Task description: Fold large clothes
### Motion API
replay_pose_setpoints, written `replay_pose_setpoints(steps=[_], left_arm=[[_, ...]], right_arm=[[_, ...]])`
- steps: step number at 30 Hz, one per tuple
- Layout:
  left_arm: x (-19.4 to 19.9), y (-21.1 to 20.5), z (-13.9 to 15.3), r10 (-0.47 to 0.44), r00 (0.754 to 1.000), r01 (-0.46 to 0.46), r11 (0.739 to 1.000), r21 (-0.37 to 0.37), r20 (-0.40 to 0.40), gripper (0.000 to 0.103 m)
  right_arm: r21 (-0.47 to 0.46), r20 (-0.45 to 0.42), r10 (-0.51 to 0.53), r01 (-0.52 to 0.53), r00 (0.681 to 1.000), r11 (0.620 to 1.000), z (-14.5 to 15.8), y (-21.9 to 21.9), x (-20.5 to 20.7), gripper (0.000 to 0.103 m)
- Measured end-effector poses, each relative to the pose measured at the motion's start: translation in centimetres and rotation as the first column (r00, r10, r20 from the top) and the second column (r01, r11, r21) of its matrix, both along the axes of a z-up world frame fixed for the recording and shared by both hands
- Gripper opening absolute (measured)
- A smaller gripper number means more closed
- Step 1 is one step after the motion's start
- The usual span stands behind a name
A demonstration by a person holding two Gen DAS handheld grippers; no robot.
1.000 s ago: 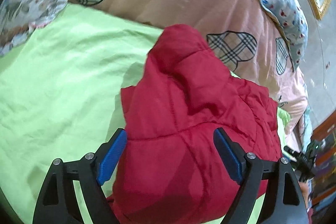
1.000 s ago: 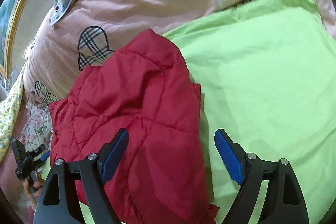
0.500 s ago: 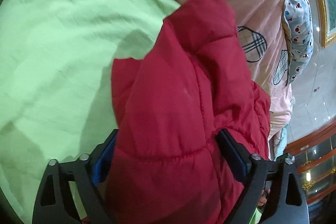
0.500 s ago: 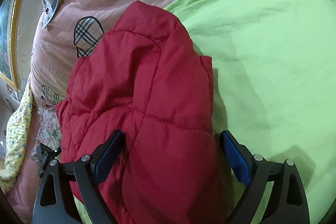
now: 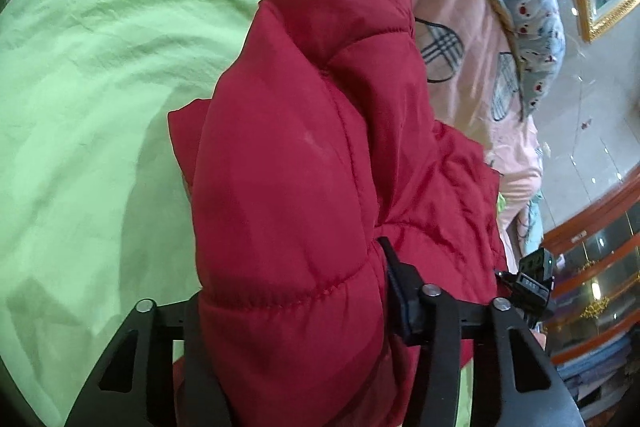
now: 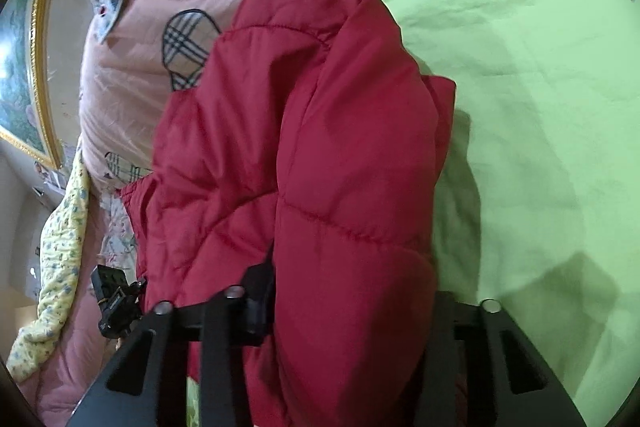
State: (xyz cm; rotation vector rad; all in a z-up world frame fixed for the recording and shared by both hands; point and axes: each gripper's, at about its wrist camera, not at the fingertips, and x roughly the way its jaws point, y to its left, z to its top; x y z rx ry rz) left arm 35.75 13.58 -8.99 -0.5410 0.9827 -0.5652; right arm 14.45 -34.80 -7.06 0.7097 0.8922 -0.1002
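Here both the left gripper [image 5: 290, 307] and right gripper [image 6: 352, 311] clamp the red puffer jacket [image 5: 320, 167]; lift evenly, keeping the fold aligned.

No readable text, label or number shows anywhere.

Each claw, left claw [image 5: 292, 307] and right claw [image 6: 352, 303], has matte black, triangular-cutout finger arms fastened with round silver screws.

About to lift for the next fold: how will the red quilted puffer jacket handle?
Probably floppy: the red quilted puffer jacket bulges between the left tongs and sags around them. Its smooth shell may slip. Padding looks light and compressible in the right tongs.
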Motion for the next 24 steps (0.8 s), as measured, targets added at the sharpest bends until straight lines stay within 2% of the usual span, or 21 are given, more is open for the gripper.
replay_pose_setpoints(steps=[5,12,18,24], left_arm=[[-3.4,0.4,2.4,-0.053,0.998,0.053,0.999,-0.008,0.022,0.043],[-8.6,1.7,4.1,-0.11,0.994,0.11,0.993,-0.031,0.018,0.042],[-12.3,3.2,3.6,-0.129,0.991,0.128,0.99,-0.051,-0.017,0.042],[-13.2,4.3,1.4,-0.079,0.996,0.08,0.997,0.012,-0.047,0.047]], right_arm=[[0.001,0.004,0.047,-0.047,0.999,0.999,2.0,1.8,-2.3,0.034],[0.02,0.004,0.102,-0.102,0.995,0.995,3.6,4.2,-7.5,0.034],[0.068,0.001,0.121,-0.12,0.993,0.99,3.4,5.3,-11.7,0.034],[0.099,-0.006,0.08,-0.08,0.997,0.992,1.5,4.8,-13.6,0.037]])
